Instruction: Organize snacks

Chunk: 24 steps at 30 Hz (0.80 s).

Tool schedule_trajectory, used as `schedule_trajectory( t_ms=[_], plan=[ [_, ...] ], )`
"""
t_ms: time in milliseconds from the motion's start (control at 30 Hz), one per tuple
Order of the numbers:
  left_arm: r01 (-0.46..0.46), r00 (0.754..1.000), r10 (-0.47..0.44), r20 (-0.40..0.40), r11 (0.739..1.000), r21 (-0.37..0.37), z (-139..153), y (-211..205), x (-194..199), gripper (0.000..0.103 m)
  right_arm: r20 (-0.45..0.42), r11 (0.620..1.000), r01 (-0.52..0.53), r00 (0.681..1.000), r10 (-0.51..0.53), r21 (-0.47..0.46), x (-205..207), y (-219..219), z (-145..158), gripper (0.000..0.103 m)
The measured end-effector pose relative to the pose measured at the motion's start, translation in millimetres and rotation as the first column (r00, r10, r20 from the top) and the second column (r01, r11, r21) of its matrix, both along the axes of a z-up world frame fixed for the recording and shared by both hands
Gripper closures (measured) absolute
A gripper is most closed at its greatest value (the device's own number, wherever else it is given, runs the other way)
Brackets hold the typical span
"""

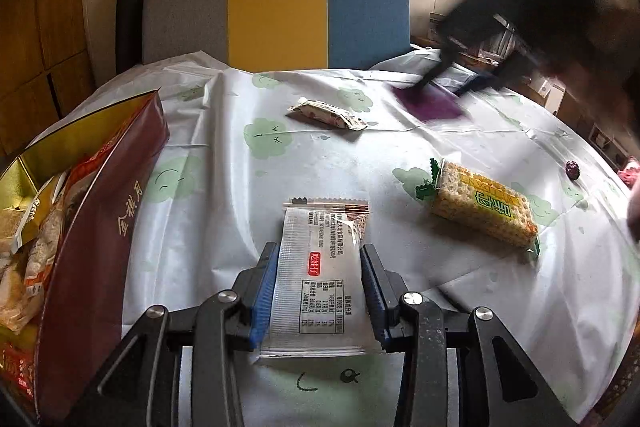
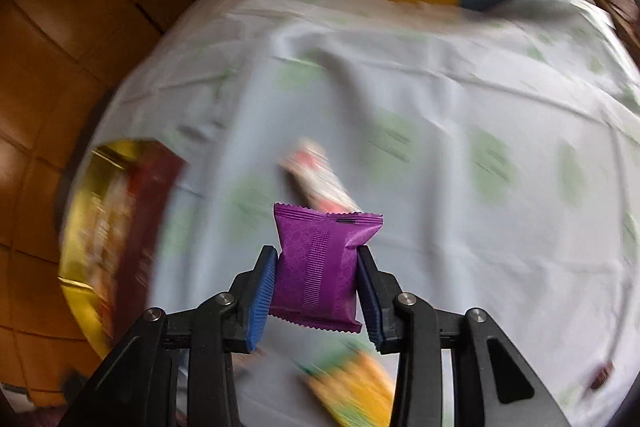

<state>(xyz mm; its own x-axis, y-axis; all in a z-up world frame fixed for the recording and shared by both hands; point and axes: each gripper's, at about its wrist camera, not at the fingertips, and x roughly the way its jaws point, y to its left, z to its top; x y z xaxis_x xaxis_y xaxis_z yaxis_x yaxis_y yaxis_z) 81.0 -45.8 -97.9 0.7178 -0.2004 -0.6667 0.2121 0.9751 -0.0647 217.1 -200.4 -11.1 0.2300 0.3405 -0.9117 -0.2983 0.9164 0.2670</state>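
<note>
My left gripper (image 1: pixel 320 255) is shut on a silver-white snack packet (image 1: pixel 320 223) with printed text, held low over the tablecloth beside a dark red box (image 1: pixel 100 211) with a gold lining and several snacks inside. My right gripper (image 2: pixel 317 253) is shut on a purple packet (image 2: pixel 316 267), its blue pads (image 2: pixel 262 291) pressing both sides. The left wrist view shows that gripper as a dark blur (image 1: pixel 460 75) at the far right, with the purple packet (image 1: pixel 430 103) just above the table. A yellow cracker pack (image 1: pixel 484 207) and a small white-and-red wrapped snack (image 1: pixel 326 113) lie loose on the cloth.
The round table (image 1: pixel 280 163) wears a white cloth with green cloud prints. A grey, yellow and blue chair (image 1: pixel 280 15) stands behind it. A small dark red item (image 1: pixel 573 169) lies near the right edge. In the right wrist view the box (image 2: pixel 120 211) sits at the table's left rim.
</note>
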Motion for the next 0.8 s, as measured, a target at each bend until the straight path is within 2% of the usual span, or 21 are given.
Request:
schedule_trajectory(
  t_ms=[67, 200, 300, 467, 600, 700, 800],
  plan=[
    [0.000, 1.000, 0.000, 0.000, 1.000, 0.002, 0.1, -0.3, -0.3, 0.062, -0.052, 0.998, 0.058, 0.997, -0.058, -0.010, -10.1, -36.3, -13.1, 0.062],
    [0.001, 1.000, -0.001, 0.002, 1.000, 0.018, 0.8, -1.6, -1.2, 0.062, -0.054, 0.986, 0.156, 0.986, -0.159, -0.053, -22.6, -84.6, -24.0, 0.055],
    [0.001, 1.000, -0.001, 0.004, 0.999, 0.032, 1.2, -3.8, -1.3, 0.062, -0.044, 0.969, 0.238, 0.970, -0.241, -0.068, -27.3, -109.8, -26.0, 0.038],
    [0.001, 1.000, -0.002, 0.006, 0.999, 0.049, 1.0, -4.8, -1.7, 0.062, -0.011, 0.962, 0.269, 0.963, -0.270, -0.050, -37.1, -116.9, -28.1, 0.038],
    [0.000, 1.000, -0.001, 0.008, 0.998, 0.059, 1.2, -6.9, -1.5, 0.062, -0.019, 0.955, 0.290, 0.956, -0.291, -0.069, -41.4, -114.1, -39.0, 0.038],
    [0.000, 1.000, 0.000, 0.008, 0.998, 0.061, 1.1, -6.9, -1.0, 0.062, 0.064, 0.960, 0.259, 0.965, -0.253, -0.106, -38.5, -105.4, -32.4, 0.038],
    [-0.001, 1.000, 0.000, 0.009, 0.998, 0.067, 1.0, -7.4, -1.0, 0.062, 0.060, 0.971, 0.205, 0.978, -0.199, -0.123, -37.6, -95.1, -35.8, 0.038]
  ],
)
